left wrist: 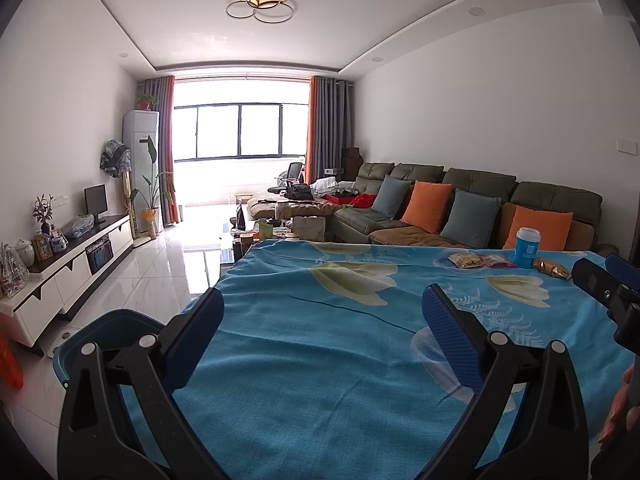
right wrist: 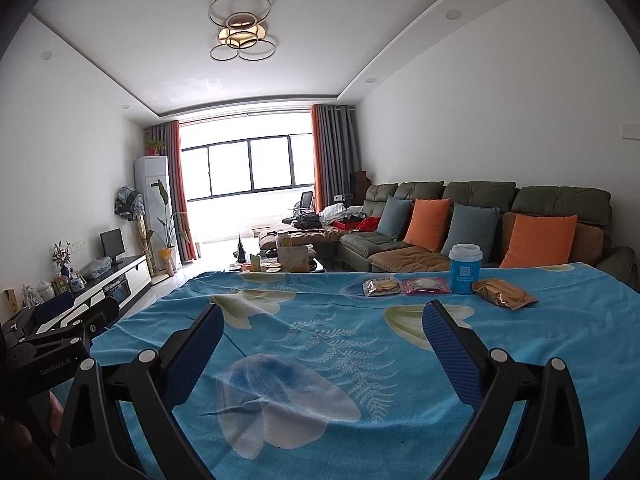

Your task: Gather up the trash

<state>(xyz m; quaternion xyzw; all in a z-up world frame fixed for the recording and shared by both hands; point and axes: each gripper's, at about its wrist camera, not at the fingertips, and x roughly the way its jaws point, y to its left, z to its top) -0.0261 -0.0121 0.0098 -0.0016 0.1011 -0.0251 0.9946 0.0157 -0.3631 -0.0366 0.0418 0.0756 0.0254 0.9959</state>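
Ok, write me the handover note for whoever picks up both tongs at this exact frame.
Left tongs: open, empty, above the near part of the blue floral cloth.
Right tongs: open, empty, also over the cloth.
Trash: four items at the far right of the table, all untouched: a snack packet, a pink packet, a blue cup with white lid, and a gold wrapper nearest the right tongs.
Bin: a blue bin sits on the floor off the table's left edge.
Done: nothing collected yet.
Left: pick up all four items and bin them.

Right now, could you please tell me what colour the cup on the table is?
The cup is blue with a white lid, clearest in the right wrist view.
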